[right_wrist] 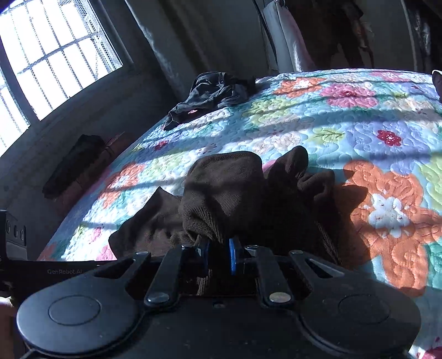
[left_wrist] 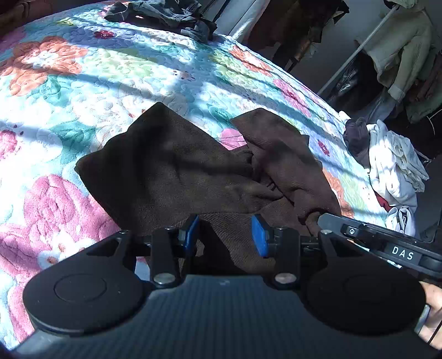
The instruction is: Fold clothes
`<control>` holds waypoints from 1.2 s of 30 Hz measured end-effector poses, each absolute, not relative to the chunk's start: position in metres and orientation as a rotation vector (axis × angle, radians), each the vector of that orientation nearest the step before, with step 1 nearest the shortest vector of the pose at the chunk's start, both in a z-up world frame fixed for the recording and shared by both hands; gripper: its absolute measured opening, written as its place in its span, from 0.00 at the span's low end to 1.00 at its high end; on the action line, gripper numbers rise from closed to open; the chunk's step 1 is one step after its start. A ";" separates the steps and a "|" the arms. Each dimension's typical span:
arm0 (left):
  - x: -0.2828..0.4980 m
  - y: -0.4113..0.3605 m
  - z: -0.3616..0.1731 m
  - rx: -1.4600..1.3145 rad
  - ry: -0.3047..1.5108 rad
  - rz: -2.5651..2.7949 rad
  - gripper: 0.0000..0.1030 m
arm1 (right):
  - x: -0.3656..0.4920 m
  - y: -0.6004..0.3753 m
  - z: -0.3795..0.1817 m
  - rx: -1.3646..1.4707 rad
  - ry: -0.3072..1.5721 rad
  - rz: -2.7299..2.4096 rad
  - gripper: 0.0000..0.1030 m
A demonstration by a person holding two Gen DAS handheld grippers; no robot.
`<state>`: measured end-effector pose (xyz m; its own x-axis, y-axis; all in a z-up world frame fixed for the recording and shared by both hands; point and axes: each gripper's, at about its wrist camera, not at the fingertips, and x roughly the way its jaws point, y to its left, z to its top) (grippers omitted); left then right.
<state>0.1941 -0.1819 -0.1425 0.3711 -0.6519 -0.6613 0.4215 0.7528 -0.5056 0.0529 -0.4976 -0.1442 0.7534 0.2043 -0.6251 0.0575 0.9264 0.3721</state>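
Right claw low, pinching brown garment

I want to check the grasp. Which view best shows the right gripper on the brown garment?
The right wrist view: the right gripper pinches a fold of the brown garment close up. The left wrist view shows only its body at the edge.

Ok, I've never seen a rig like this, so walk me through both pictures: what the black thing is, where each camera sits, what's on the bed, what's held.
No robot here: a person holds a two-finger tool in each hand, each with a camera looking along its blue fingers. The left-wrist view shows the left tool, open above a brown garment on the floral quilt. The right-wrist view shows the right tool pinching that garment's bunched edge. A dark garment lies at the far end, a white pile to the right.
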 end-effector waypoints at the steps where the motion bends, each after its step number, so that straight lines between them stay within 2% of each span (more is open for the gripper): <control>1: 0.196 -0.185 -0.142 -0.288 0.973 -0.716 0.40 | 0.052 -0.493 -0.149 0.367 0.740 0.097 0.15; 2: 0.197 -0.187 -0.142 -0.301 0.976 -0.728 0.40 | 0.052 -0.489 -0.154 0.355 0.760 0.116 0.15; 6: 0.200 -0.211 -0.144 -0.316 0.988 -0.787 0.51 | 0.048 -0.476 -0.169 0.401 0.802 0.229 0.15; 9: 0.204 -0.237 -0.146 -0.240 0.986 -0.800 0.56 | 0.043 -0.464 -0.171 0.363 0.812 0.272 0.15; 12: 0.209 -0.255 -0.152 -0.219 1.001 -0.808 0.57 | 0.043 -0.462 -0.173 0.361 0.827 0.310 0.15; 14: 0.206 -0.259 -0.153 -0.251 0.984 -0.835 0.45 | 0.047 -0.469 -0.177 0.396 0.838 0.330 0.15; 15: 0.203 -0.261 -0.151 -0.236 0.961 -0.837 0.24 | 0.049 -0.474 -0.180 0.432 0.844 0.337 0.15; 16: 0.198 -0.262 -0.147 -0.212 0.924 -0.846 0.15 | 0.050 -0.478 -0.180 0.457 0.847 0.339 0.15; 21: 0.173 -0.252 -0.130 -0.189 0.770 -0.897 0.12 | 0.041 -0.499 -0.170 0.548 0.853 0.266 0.23; 23: 0.160 -0.245 -0.122 -0.161 0.705 -0.921 0.11 | 0.035 -0.514 -0.168 0.638 0.841 0.235 0.34; 25: 0.151 -0.241 -0.119 -0.171 0.720 -0.949 0.11 | 0.031 -0.532 -0.169 0.729 0.822 0.191 0.42; 28: 0.146 -0.240 -0.121 -0.264 0.793 -1.008 0.11 | 0.027 -0.546 -0.168 0.754 0.808 0.119 0.42; 32: 0.133 -0.246 -0.123 -0.181 0.763 -1.016 0.11 | 0.023 -0.543 -0.153 0.689 0.770 0.025 0.42; 36: 0.124 -0.249 -0.135 -0.161 0.801 -1.031 0.10 | 0.018 -0.539 -0.128 0.578 0.697 -0.034 0.48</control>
